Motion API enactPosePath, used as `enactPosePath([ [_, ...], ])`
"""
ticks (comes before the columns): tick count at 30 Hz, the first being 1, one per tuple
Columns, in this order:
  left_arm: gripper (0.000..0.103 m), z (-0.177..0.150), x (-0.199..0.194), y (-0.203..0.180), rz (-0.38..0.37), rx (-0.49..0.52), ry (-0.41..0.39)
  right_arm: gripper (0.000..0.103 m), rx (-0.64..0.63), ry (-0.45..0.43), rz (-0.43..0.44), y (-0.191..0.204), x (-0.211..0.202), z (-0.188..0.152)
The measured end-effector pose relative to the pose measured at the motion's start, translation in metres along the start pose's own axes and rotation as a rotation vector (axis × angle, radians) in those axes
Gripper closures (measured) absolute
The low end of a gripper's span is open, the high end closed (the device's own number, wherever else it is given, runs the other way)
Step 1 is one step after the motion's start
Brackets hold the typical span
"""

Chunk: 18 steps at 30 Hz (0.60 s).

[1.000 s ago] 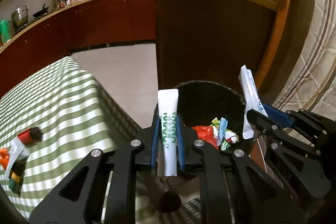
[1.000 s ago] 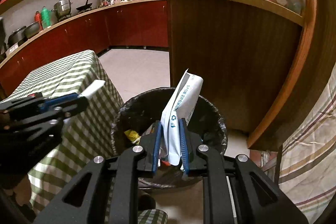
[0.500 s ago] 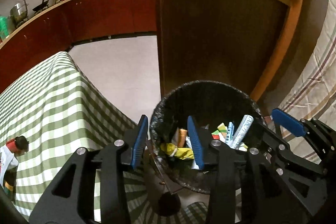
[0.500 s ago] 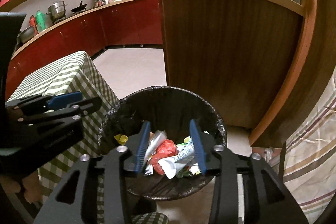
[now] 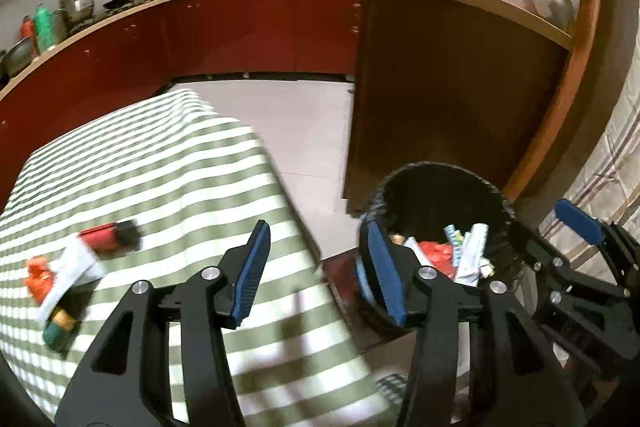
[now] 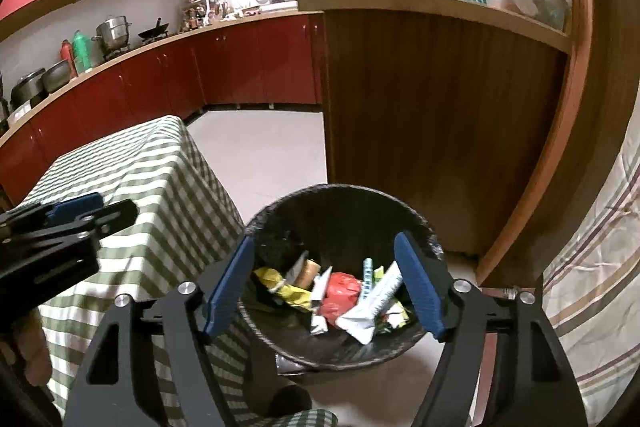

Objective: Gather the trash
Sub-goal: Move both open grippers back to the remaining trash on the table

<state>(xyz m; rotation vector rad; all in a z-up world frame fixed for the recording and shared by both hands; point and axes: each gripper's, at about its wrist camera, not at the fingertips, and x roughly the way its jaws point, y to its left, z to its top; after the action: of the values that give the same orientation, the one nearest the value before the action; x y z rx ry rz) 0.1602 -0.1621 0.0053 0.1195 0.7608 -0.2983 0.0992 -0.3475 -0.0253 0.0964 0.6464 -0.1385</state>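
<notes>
Right wrist view: we see the right gripper (image 6: 324, 281) opening, empty, above the trash bin (image 6: 340, 195); left gripper (image 5: 318, 273) opening beside it, seemingly empty too.

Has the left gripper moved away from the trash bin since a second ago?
Yes. The left gripper has swung left: the trash bin now sits right of its empty, opening fingers, and the checked tablecloth fills more of the view.
</notes>
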Motion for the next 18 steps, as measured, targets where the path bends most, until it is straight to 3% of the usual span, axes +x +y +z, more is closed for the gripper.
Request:
enactPosePath([
  [4, 0.051, -0.013, -0.021, 0.03, 0.044, -0.025, -0.007, 0.028, -0.028, -0.011, 0.008, 0.024, -0.006, 0.001],
  [18, 0.042, -0.067, -0.083, 0.149, 0.238, -0.137, -0.013, 0.026, -0.114, 0.038, 0.186, 0.141, -0.013, -0.001],
])
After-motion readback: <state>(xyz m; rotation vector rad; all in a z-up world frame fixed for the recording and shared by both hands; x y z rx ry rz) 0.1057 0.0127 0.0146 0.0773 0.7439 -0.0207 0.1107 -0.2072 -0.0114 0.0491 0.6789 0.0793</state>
